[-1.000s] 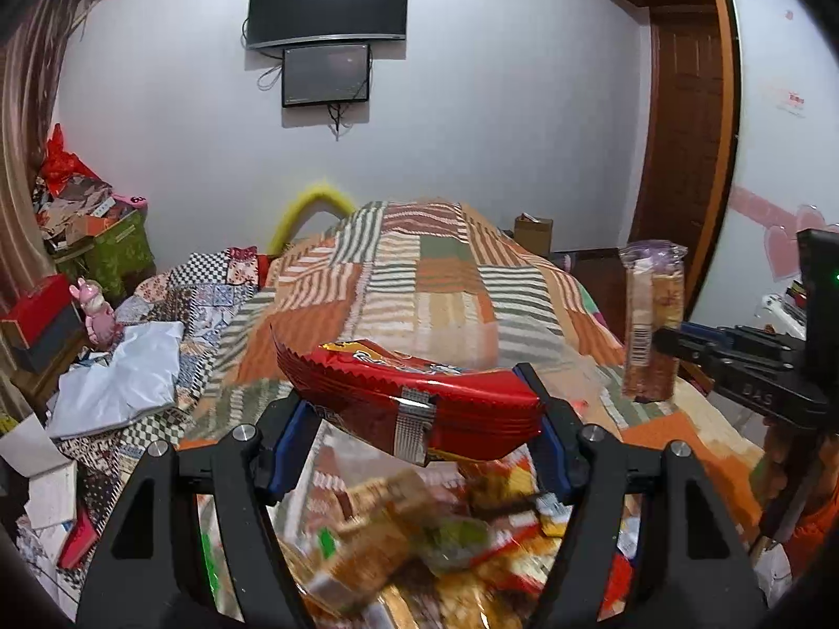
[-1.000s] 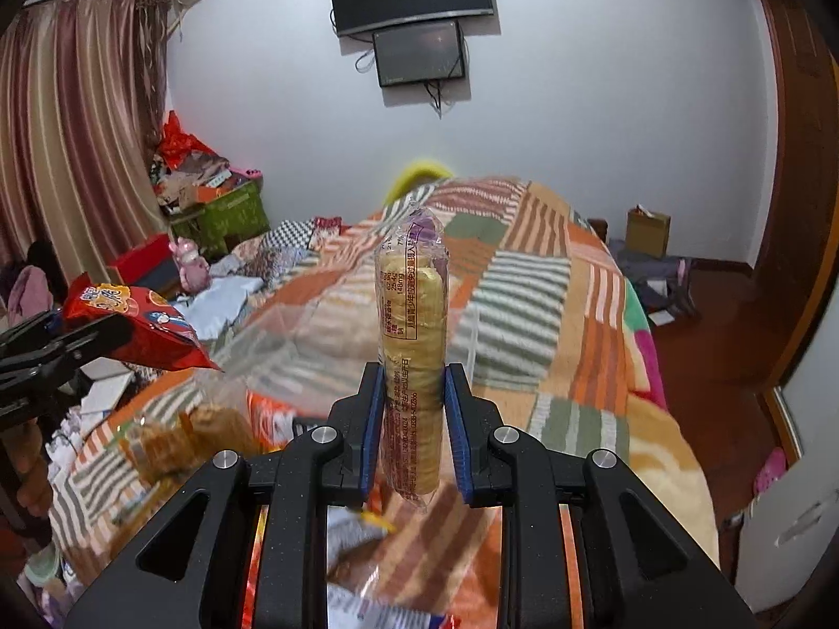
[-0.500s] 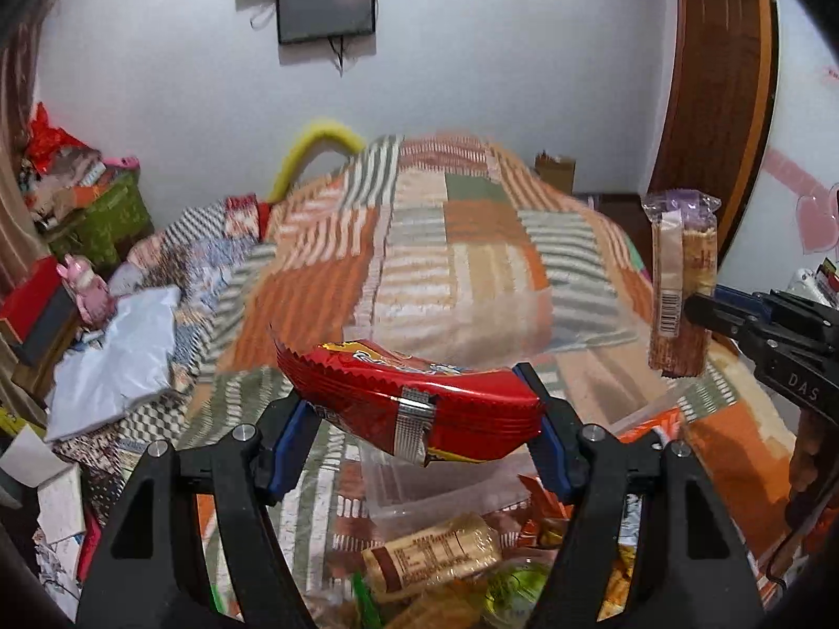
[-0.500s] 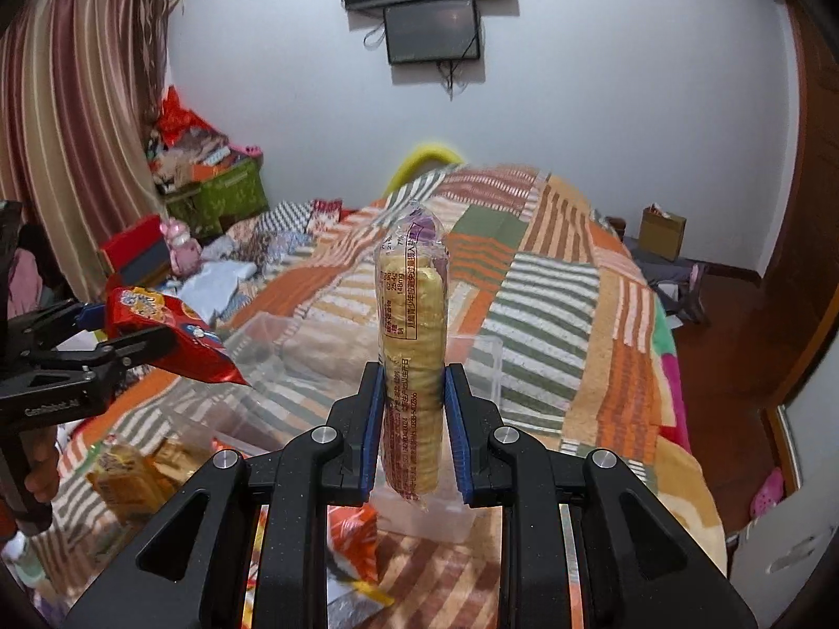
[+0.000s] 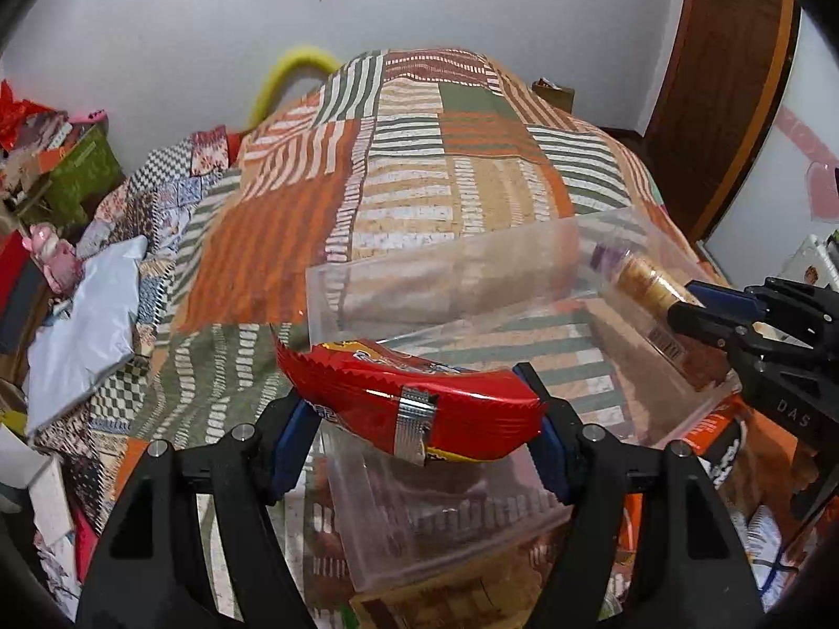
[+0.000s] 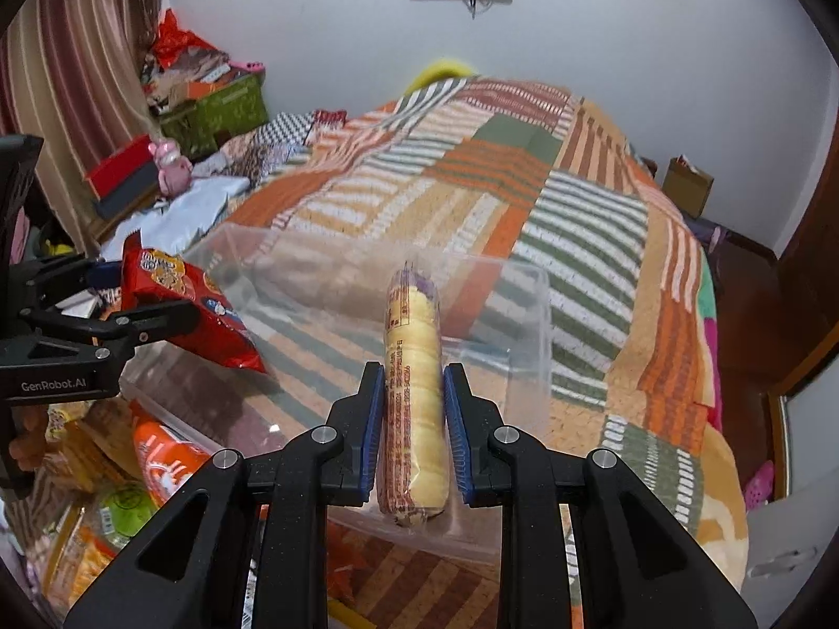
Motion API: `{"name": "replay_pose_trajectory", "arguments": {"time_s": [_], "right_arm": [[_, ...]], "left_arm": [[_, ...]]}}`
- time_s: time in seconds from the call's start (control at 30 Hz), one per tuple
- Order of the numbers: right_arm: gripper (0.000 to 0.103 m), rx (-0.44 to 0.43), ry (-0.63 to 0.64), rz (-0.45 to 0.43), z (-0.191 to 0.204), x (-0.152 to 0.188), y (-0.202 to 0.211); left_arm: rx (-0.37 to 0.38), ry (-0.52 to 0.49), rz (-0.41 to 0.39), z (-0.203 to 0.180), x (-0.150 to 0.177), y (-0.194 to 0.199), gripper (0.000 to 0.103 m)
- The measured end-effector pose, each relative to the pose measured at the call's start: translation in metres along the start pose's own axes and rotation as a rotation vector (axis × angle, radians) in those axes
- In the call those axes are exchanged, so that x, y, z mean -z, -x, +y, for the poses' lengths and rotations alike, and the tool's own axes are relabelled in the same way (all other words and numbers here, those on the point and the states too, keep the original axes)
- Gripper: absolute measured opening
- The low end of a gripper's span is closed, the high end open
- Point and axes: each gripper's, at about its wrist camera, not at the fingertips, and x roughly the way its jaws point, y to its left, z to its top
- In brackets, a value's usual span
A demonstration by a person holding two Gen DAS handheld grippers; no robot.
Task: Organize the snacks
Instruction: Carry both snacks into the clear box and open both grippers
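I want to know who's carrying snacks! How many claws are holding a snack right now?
2. The left claw grips a red snack bag; the right claw grips a wrapped biscuit roll. Both are above the clear plastic bin.

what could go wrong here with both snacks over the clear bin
1. The left gripper holds the red bag only by its ends; the puffy foil could slip out before it is over the bin.
2. The right gripper pinches the biscuit roll hard, which might crack the biscuits.
3. Both grippers crowd the same bin and could bump each other or its rim.
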Motion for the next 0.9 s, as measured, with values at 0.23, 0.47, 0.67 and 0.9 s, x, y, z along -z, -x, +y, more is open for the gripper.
{"name": "replay_pose_trajectory", "arguments": {"time_s": [0.23,0.47,0.67,0.9], "right_arm": [[0.021,0.006,0.009,0.022,0.004,0.002,-0.005],[0.037,0.033,0.033,-0.032,0.012,-0.001,0.015],[0.048,0.039,0.047,-0.108,0.020,0.000,0.048],[0.062,0.035,0.036,-0.224,0.031,0.005,0.096]], "left_arm": [[-0.008,-0.023,0.014,-0.005,-0.001,0.000,0.072],[-0.006,-0.014,0.017,-0.006,0.005,0.010,0.075],[-0.016,-0.006,-0.057,-0.007,0.008,0.043,0.084],[-0.036,0.000,-0.182,-0.009,0.018,0.103,0.094]]}}
